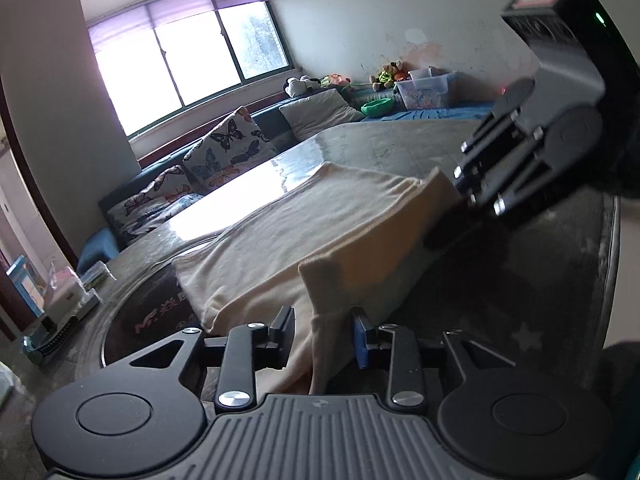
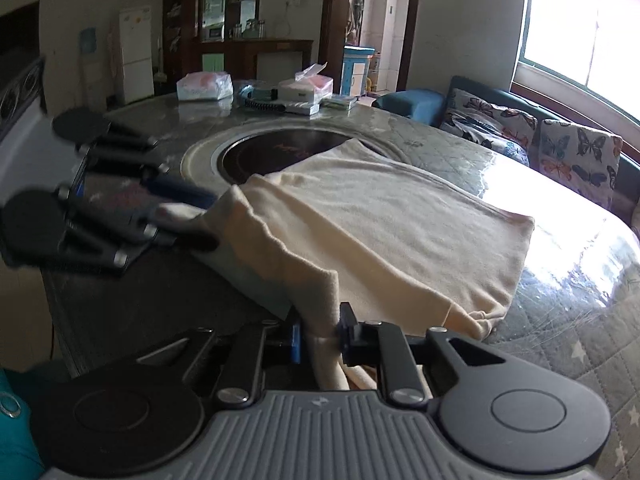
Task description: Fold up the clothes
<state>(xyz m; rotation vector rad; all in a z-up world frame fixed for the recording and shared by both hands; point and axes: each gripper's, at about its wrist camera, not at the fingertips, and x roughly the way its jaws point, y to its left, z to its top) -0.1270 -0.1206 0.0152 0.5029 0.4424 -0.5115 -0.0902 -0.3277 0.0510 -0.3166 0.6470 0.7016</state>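
Observation:
A cream garment [image 1: 304,220] lies spread on the table, also in the right wrist view [image 2: 392,216]. My left gripper [image 1: 322,330] is shut on a corner of the garment and lifts its near edge. My right gripper [image 2: 320,330] is shut on another corner of the same edge. The right gripper shows in the left wrist view [image 1: 464,196] at the right, clamped on the cloth. The left gripper shows in the right wrist view [image 2: 188,216] at the left, clamped on the cloth. The raised edge hangs between them above the table.
The table [image 2: 560,320] has a round dark inset cooktop [image 2: 264,156] under the garment's far end. Boxes and bags [image 2: 296,92] stand at the table's far end. A sofa with butterfly cushions [image 1: 224,144] runs under the window. Toys and a plastic box [image 1: 424,88] sit by the wall.

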